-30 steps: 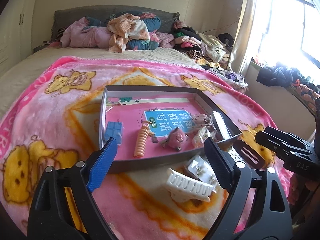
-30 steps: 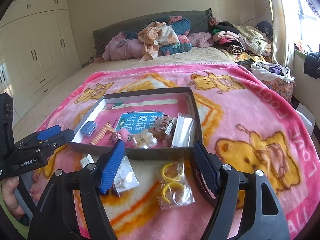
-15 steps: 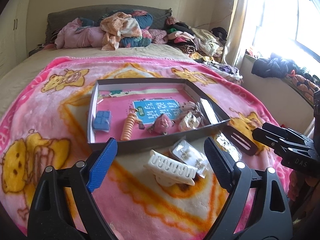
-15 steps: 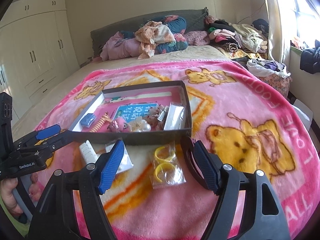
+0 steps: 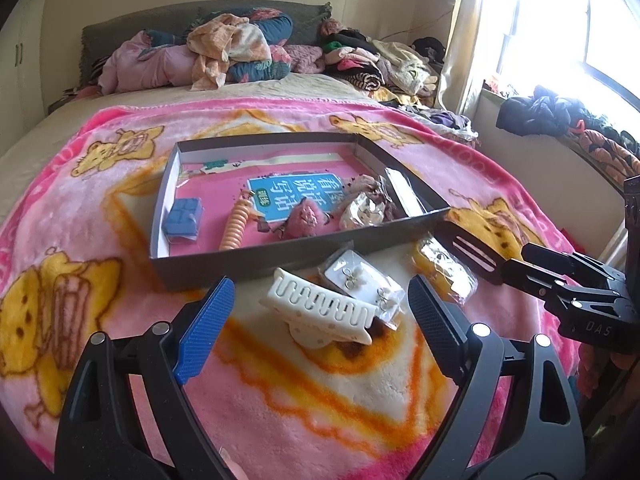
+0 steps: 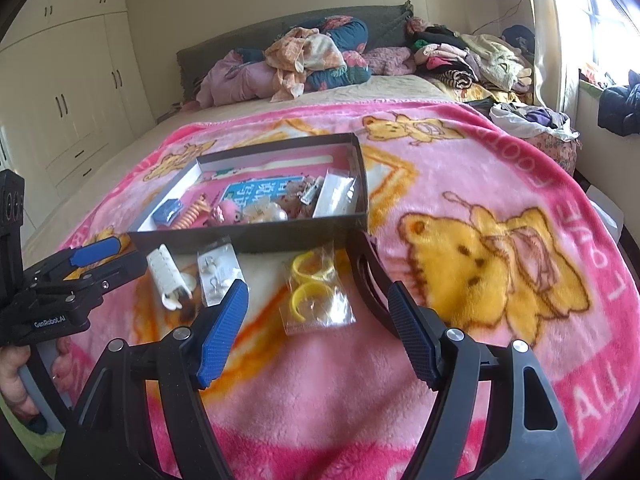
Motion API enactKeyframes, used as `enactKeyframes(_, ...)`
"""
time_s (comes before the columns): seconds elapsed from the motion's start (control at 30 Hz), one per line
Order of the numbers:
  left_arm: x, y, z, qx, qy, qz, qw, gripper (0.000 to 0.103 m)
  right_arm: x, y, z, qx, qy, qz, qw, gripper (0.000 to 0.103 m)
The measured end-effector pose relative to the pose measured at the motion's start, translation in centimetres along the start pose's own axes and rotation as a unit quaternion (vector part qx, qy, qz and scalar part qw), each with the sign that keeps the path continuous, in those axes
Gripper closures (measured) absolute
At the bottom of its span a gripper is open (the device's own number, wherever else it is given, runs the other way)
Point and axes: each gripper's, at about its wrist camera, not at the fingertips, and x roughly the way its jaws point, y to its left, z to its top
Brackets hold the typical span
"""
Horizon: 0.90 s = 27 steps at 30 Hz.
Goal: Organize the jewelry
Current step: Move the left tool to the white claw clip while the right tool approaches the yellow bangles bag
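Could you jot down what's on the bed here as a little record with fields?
Surface: pink bear blanket
Box: open, holds small trinkets
Outside box: white hair claw, earring card, bagged yellow hoops
Left gripper: open, around hair claw, not touching
Right gripper: open, above the hoops bag

Daylight from the blown-out window (image 5: 568,24) at right; sharp centre, fisheye-bent, dark corners.
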Motion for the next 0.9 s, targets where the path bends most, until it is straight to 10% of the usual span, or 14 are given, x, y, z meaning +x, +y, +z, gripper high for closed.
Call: enactKeyframes(0.9, 4.4, 1.0, -1.2, -0.013, 0.028, -0.009, 0.9995, 0.021, 4.8, 1.0, -0.8, -0.037, 0.062, 0.001, 0.997, 0.038)
